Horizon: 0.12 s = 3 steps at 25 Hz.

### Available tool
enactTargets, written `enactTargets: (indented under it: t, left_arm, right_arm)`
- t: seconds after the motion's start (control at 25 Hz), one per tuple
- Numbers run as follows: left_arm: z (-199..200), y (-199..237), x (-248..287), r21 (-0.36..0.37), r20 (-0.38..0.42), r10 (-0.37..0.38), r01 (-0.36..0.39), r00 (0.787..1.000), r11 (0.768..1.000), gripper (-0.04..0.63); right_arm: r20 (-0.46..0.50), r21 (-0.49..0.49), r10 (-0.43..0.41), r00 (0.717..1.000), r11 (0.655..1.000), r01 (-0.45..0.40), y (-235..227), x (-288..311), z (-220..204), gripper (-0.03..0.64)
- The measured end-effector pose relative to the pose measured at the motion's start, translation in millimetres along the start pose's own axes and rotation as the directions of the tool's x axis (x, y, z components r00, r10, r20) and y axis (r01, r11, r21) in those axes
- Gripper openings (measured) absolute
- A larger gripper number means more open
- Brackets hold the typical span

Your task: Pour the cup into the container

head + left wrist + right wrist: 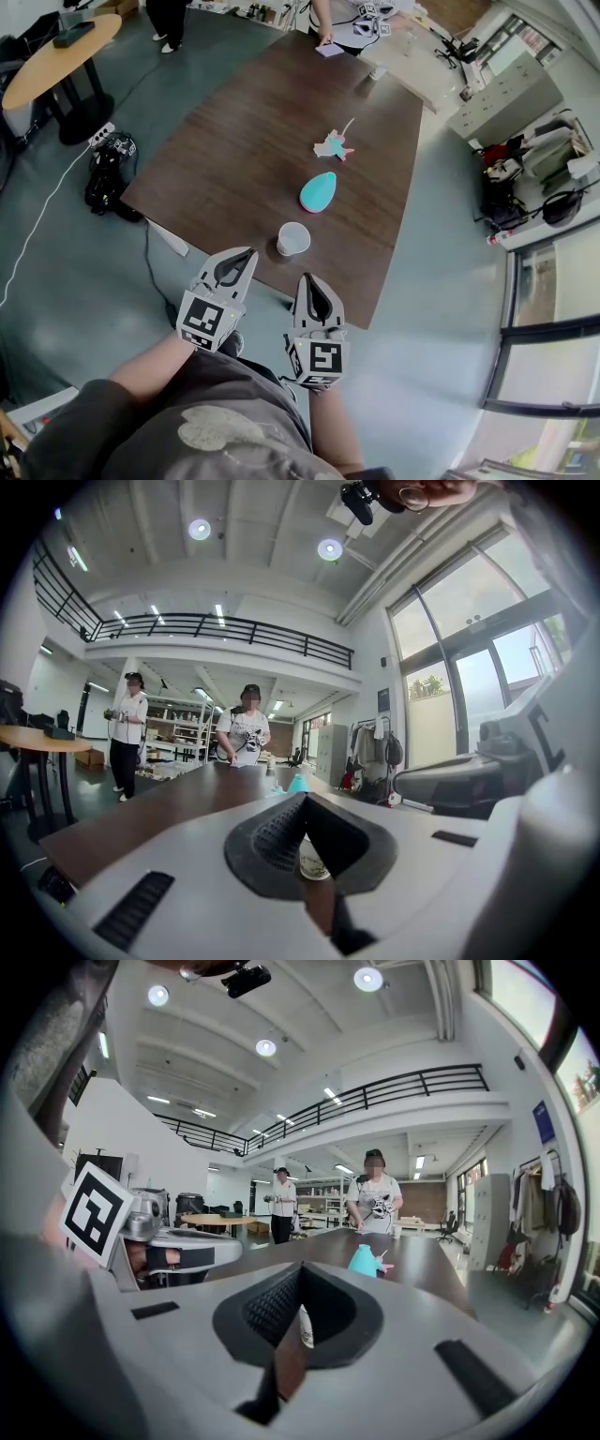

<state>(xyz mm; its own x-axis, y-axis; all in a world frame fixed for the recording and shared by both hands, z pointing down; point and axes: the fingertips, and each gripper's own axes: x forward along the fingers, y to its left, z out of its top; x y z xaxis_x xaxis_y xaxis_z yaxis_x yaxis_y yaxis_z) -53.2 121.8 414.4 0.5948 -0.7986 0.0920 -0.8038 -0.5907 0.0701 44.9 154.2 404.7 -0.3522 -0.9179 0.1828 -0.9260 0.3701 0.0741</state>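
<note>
A white paper cup stands near the front edge of the dark wooden table. Beyond it lies a teal egg-shaped container. My left gripper hovers just off the table's front edge, left of the cup, shut and empty. My right gripper is beside it, below the cup, also shut on nothing. In the left gripper view the cup shows just past the closed jaws of the left gripper, with the teal container farther off. In the right gripper view, behind the shut right gripper, I see the cup and the container.
A pink and teal toy lies mid-table. A small cup and a pink sheet sit at the far end, where a person stands. A round wooden table, a black bag and a power strip are on the left.
</note>
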Motion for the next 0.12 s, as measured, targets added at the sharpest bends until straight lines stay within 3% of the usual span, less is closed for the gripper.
enactTargets:
  t: [0.12]
  left_arm:
    - [-0.2, 3.9, 0.8, 0.004, 0.0, 0.015, -0.015, 1.0, 1.0, 0.008]
  right_arm:
    - [0.008, 0.0, 0.007, 1.0, 1.0, -0.007, -0.3, 4.6, 1.4, -0.014]
